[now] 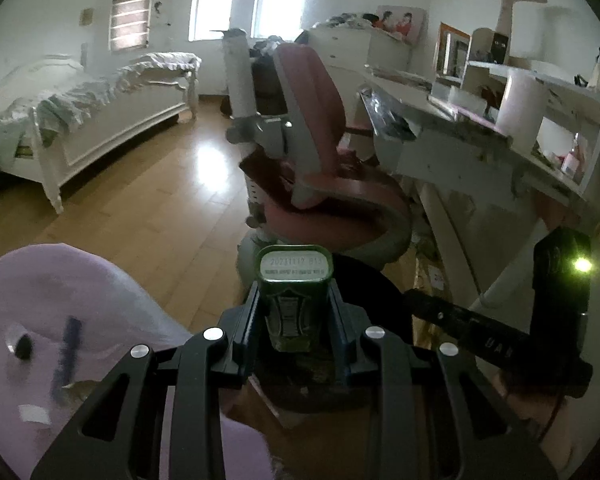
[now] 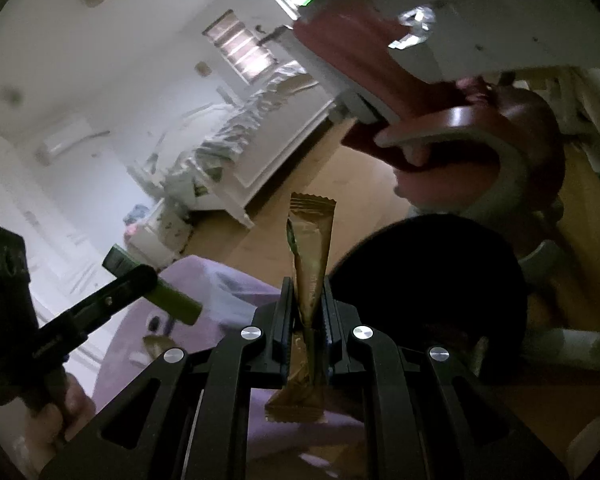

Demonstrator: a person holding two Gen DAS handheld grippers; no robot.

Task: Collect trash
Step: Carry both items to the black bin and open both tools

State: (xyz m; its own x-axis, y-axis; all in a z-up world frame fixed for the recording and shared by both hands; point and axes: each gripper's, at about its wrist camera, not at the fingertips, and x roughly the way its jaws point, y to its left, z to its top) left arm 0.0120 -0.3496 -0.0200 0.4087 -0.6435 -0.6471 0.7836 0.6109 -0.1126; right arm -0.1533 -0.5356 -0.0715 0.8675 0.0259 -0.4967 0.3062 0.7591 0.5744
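a wide stretch of bare light wooden floor [image 1: 140, 184] lies open between the white carved bed frame [image 1: 100, 148] and the pink padded swivel chair [image 1: 320, 152]. the chair stands close against the cluttered white desk [image 1: 460, 148], leaving little passage there. low and near, a lilac plastic bag [image 1: 60, 300] and a round black bin [image 2: 440, 272] crowd the space just beside both grippers.

Two hand-held grippers: left [image 1: 294, 312], right [image 2: 308, 304]. One green tin [image 1: 295, 280]. One brown sachet [image 2: 310, 256]. One pink chair [image 1: 324, 152]. One bed [image 1: 92, 120].
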